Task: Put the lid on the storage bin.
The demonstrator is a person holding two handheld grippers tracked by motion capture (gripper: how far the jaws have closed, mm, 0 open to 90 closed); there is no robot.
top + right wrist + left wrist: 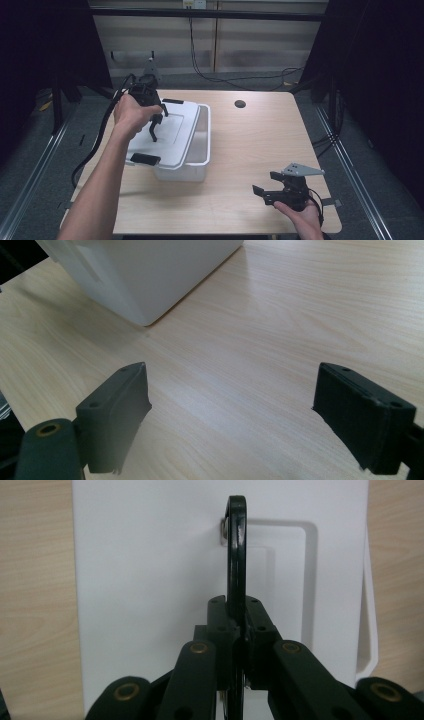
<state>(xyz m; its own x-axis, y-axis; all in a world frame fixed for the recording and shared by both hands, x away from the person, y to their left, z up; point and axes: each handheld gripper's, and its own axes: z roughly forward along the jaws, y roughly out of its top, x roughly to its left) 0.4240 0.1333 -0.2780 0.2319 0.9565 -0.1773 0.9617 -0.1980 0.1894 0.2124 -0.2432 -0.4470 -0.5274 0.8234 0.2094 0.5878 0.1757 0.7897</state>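
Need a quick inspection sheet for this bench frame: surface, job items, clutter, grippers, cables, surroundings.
Surface: light wood table, round hole near the far edge.
Job's things: white bin; white lid lies askew on it, right part of the bin uncovered; black handle raised.
Clutter: nothing seen.
Grippers: left gripper shut on the handle; right gripper open, low over the table's near right corner, nothing between the jaws.
Cables: black cable trails off the left gripper; more on the floor behind.
Surroundings: dark curtains, metal rails, pale back wall.
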